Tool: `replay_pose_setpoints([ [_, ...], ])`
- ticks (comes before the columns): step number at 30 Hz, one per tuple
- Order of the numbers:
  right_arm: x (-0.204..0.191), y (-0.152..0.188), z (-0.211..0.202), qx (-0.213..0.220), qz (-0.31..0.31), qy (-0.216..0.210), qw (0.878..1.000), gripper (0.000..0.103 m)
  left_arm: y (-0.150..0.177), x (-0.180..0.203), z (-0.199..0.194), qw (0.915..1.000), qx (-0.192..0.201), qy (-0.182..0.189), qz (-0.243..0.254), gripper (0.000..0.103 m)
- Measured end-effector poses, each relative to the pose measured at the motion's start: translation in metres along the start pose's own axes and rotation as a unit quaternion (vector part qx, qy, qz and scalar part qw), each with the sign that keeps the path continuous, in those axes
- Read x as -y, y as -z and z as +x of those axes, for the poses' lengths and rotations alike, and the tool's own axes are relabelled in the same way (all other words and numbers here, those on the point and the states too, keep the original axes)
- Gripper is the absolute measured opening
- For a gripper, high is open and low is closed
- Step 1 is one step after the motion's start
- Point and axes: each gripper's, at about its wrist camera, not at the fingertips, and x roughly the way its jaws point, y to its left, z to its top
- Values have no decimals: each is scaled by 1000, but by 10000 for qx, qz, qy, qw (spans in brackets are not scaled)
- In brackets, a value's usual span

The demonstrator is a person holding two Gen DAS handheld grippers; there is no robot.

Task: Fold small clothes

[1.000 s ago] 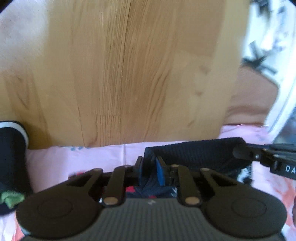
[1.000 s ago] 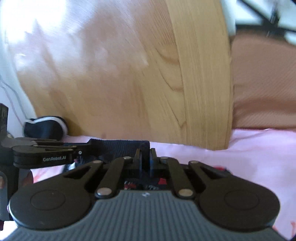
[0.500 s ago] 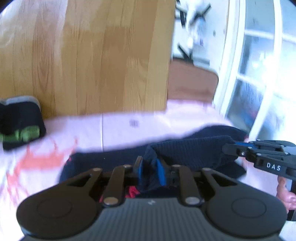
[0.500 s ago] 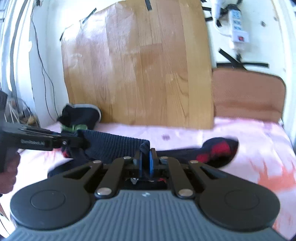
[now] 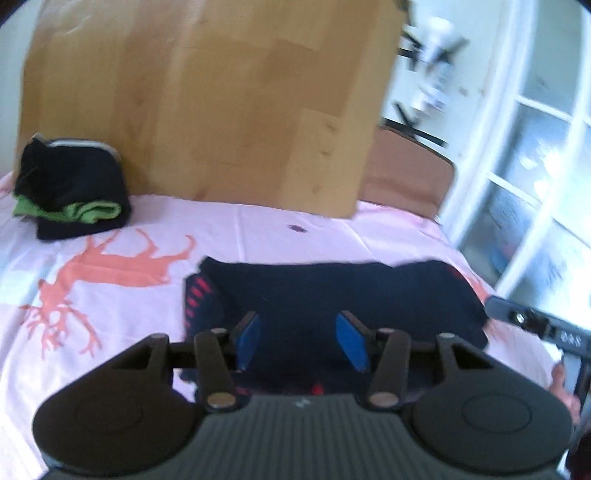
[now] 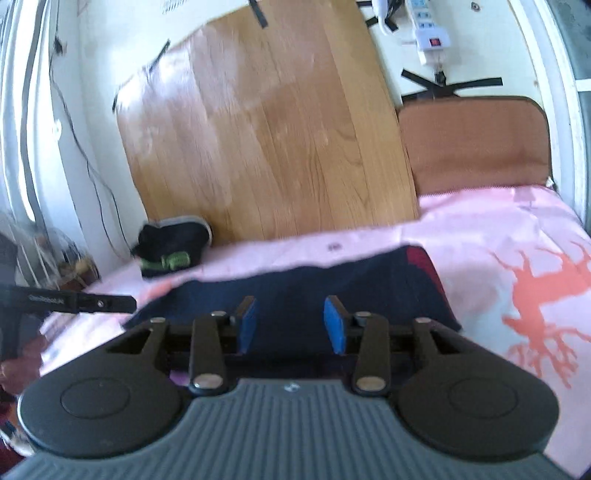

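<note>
A dark navy garment with red marks (image 5: pixel 332 295) lies folded flat on the pink bedsheet (image 5: pixel 258 236). In the right wrist view the same navy garment (image 6: pixel 295 291) shows a red patch at its far right end. My left gripper (image 5: pixel 299 339) hovers over its near edge, jaws opening, blue pads apart with nothing pressed between them. My right gripper (image 6: pixel 291 325) stands over the cloth the same way, jaws opening, pads clear of the fabric. Each gripper's finger shows at the edge of the other's view.
A folded dark bundle with green trim (image 5: pixel 70 195) sits at the foot of a wooden board (image 5: pixel 207 103) leaning on the wall. A brown cushion (image 6: pixel 472 144) stands at the bed's head. Glass door (image 5: pixel 535 177) on the right; a power strip (image 6: pixel 428 33) hangs above.
Both grippers were shut on the navy cloth and carried it back from the wooden board. Now both have opened and the garment lies folded on the sheet.
</note>
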Motion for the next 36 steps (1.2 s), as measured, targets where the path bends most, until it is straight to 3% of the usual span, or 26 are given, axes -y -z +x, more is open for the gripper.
replay_pose_setpoints([
  [4,-9,-8,36,-67,-72,207,9997,43,-9,-11,32,9983,-123,-515,-264,45],
  [8,4,-8,74,-457,283,64,9985,41,-4,-18,70,9950,-367,-928,-71,45],
  [9,8,-6,79,-591,209,209,9978,41,-4,-20,77,9938,-320,-1068,41,45],
  [10,12,-4,92,-725,-57,658,9952,38,-4,-20,81,9922,-273,-1204,173,45],
  [11,21,0,103,-750,-307,1245,9889,11,-6,-21,86,9912,-296,-1265,245,45],
  [12,39,5,113,-781,-291,1652,9827,0,-9,-23,90,9909,-314,-1289,240,45],
  [14,82,4,105,-534,879,1185,9876,0,-12,-27,95,9902,-345,-1327,271,47],
  [15,95,2,101,-528,1401,1014,9835,0,-12,-28,99,9897,-348,-1356,306,47],
  [17,93,4,96,-475,1302,1017,9851,0,-12,-26,102,9881,-320,-1454,382,50],
  [18,88,7,93,-450,1163,1054,9866,0,-13,-26,103,9862,-308,-1577,403,63],
  [19,83,8,90,-431,1105,1075,9871,1,-12,-28,105,9848,-345,-1667,350,67],
  [25,73,11,51,-292,1212,955,9876,26,-10,-60,72,9912,-384,-1059,-696,62],
  [28,69,11,36,-198,1150,849,9895,26,-12,-64,47,9906,-80,-1001,-927,61],
  [32,53,9,37,-281,1054,473,9929,26,-23,-39,29,9960,235,-668,-543,60],
  [36,30,14,55,-504,842,70,9951,27,-23,2,49,9998,67,-204,49,60],
])
